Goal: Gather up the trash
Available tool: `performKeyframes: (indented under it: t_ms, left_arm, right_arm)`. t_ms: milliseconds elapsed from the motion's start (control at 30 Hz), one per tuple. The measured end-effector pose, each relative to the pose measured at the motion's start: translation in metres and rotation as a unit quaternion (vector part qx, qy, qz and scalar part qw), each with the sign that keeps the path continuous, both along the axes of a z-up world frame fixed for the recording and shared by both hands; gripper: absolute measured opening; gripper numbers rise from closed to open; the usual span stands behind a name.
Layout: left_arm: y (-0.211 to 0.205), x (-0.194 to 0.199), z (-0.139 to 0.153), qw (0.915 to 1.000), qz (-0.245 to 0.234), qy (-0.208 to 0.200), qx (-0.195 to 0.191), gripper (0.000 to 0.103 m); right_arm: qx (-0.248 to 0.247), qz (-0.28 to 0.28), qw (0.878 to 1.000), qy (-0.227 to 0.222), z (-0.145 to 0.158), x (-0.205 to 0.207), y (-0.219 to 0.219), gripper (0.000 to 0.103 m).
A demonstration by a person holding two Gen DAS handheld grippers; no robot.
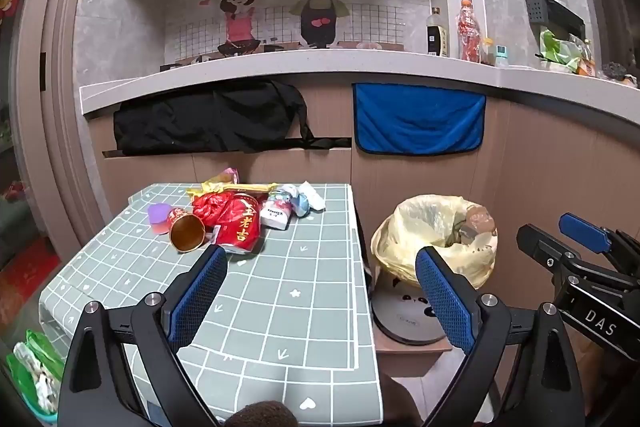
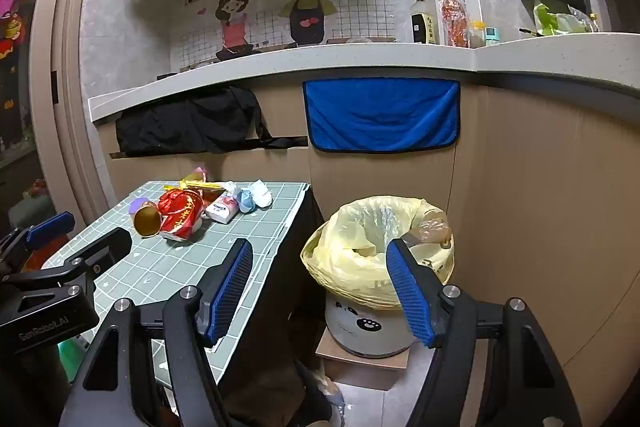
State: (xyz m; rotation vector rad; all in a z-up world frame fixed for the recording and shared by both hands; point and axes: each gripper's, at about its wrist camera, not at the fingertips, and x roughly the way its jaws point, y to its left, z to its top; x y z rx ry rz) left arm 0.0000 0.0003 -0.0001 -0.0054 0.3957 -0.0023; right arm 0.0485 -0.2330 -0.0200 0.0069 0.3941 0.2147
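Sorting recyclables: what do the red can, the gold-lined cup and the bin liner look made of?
Red can: thin metal by its glossy print and dented side. Cup: probably paper, its inside a shiny gold foil. Liner: thin yellow plastic film, translucent and crinkled.

A crushed red drink can with yellow characters (image 1: 240,227) lies on its side at the far end of the green grid-patterned desk (image 1: 296,307). Touching it at its 9 o'clock lies a tipped gold-lined red paper cup (image 1: 185,231), mouth toward the camera. At the can's 3 o'clock sits a small white tissue packet (image 1: 275,214), with crumpled white and pale-blue wrappers (image 1: 306,201) beyond it. A yellow wrapper (image 1: 224,187) lies at 12 o'clock. Beside the desk stands a round bin lined with a yellow plastic bag (image 2: 372,247), open-topped and holding scraps.
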Motion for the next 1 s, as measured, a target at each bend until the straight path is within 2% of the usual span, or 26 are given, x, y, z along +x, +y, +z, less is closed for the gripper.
performKeyframes:
  t_ms: [100,1000]
  left_arm:
    - [-0.001,0.0,0.0,1.0,0.0,-0.001,0.009,0.094]
    - [0.0,0.001,0.0,1.0,0.001,0.0,0.006,0.094]
  right_arm:
    - [-0.001,0.001,1.0,-0.001,0.0,-0.001,0.001,0.067]
    - [-0.001,0.0,1.0,0.005,-0.002,0.001,-0.005,0.067]
